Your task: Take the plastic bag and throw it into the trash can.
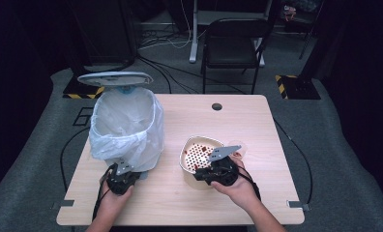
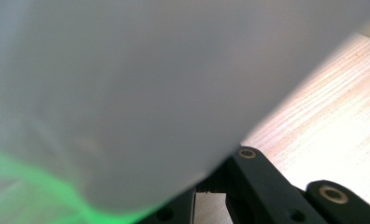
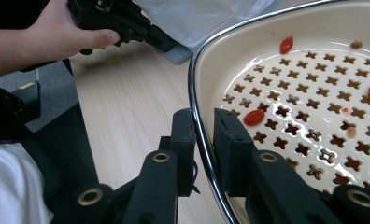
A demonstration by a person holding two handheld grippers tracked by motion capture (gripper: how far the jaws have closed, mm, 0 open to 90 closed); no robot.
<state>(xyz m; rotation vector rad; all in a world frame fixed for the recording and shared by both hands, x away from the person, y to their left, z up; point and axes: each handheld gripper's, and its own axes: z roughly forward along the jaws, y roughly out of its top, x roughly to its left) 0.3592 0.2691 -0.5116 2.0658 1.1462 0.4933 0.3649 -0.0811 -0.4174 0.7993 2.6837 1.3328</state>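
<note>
On the wooden table [image 1: 180, 203], the bagged trash bin [image 1: 126, 128] stands left; the left gripper [image 1: 124, 170] seems clamped on its base, though blurred. The right gripper [image 3: 204, 140] pinches the strainer bowl [image 3: 314, 93] rim near the table's middle.

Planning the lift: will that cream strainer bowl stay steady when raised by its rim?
Likely stiff: the bowl has a hard metal-edged rim. The right gripper pinches only one edge, so it may tilt. Its wet, glossy floor looks slippery, and the red bits could slide or drip.
</note>
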